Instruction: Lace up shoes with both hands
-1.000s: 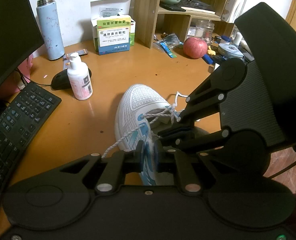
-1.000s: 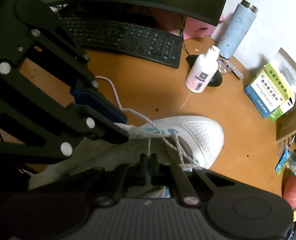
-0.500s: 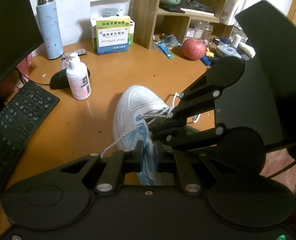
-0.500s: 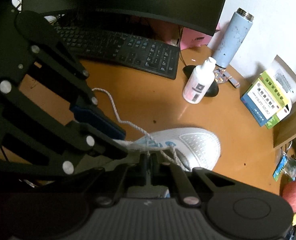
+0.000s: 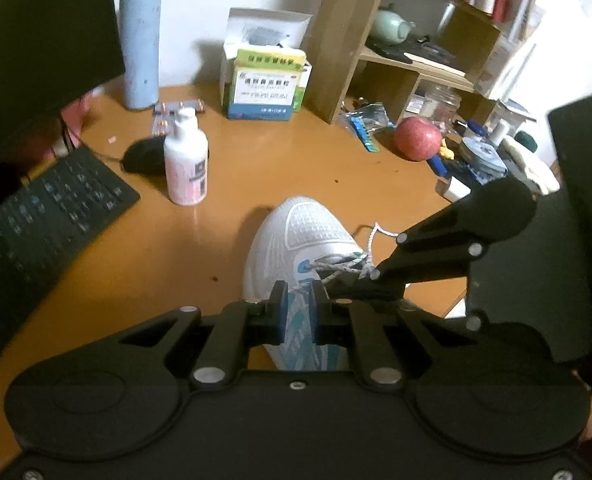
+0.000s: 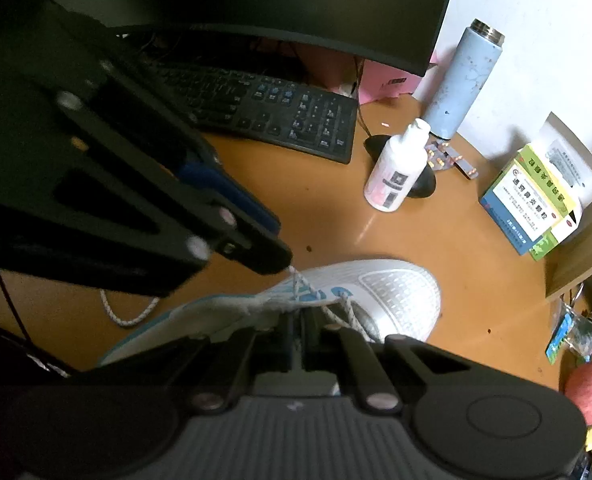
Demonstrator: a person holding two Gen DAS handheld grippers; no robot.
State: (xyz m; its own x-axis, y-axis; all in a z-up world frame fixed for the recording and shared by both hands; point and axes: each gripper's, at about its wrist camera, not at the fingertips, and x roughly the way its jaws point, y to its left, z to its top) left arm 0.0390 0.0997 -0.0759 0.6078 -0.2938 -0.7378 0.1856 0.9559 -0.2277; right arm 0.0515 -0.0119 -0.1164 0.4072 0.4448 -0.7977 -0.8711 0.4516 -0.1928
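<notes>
Resting on the orange-brown table [image 5: 223, 184], the white sneaker [image 5: 304, 236] with blue markings points its toe toward the medicine box [image 5: 261, 92]. Its white shoelace [image 5: 336, 268] crosses the eyelets near the tongue; one free end lies on the table at the shoe's right side, and in the right wrist view another slack length [image 6: 125, 316] curls on the table at the opposite side.

The left gripper [image 5: 295, 308] hangs over the midfoot with its fingers slightly spread, a narrow gap showing the shoe's upper between the blue pads. The right gripper [image 6: 296, 336] is low over the laces; its fingers are nearly pressed together, and whether lace is pinched between them cannot be told.

A white bottle [image 5: 185, 156] stands left of the toe, just in front of a black mouse [image 5: 141, 156]. A keyboard [image 5: 39, 220] lies further left, a light blue flask [image 5: 139, 44] stands near the wall, and an apple [image 5: 416, 138] lies by the wooden shelf [image 5: 396, 40].
</notes>
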